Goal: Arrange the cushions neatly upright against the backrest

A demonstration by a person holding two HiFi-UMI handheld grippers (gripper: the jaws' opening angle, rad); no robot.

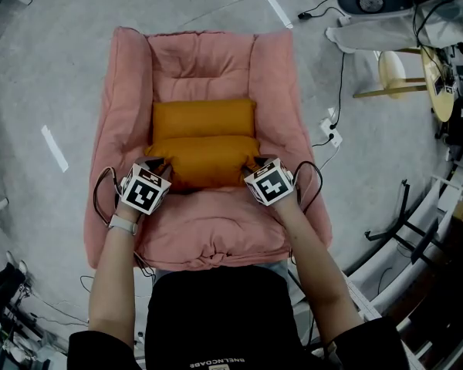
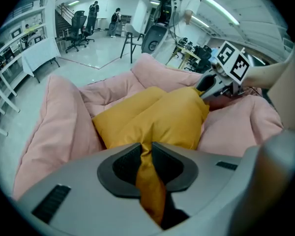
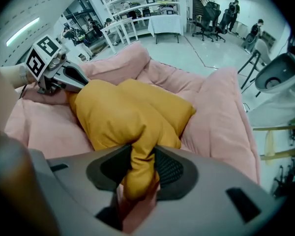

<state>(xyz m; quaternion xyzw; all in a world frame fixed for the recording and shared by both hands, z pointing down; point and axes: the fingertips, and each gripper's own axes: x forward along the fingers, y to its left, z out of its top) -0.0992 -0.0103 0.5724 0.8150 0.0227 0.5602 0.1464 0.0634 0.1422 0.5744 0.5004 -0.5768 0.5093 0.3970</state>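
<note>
Head view, nearest first: the left gripper [image 1: 156, 163] and the right gripper [image 1: 256, 163] each have their jaws pinched onto an end corner of the near cushion [image 1: 203, 159]. The left holds a thin twist of orange cover, the right a thicker fold. That cushion lies across the seat of the pink armchair [image 1: 116, 122], touching the far cushion [image 1: 204, 119], which sits at the foot of the backrest [image 1: 201, 52]. Whether either stands upright I cannot tell. The cushion looks light, soft and saggy, with a smooth, possibly slippery cover, so corner grips may slide. A deeper bite into the padding at both ends should hold better. Beyond lie a grey concrete floor [image 1: 46, 68], a wooden stool [image 1: 391, 75] at far right, and an open workshop with office chairs [image 2: 78, 23].
</note>
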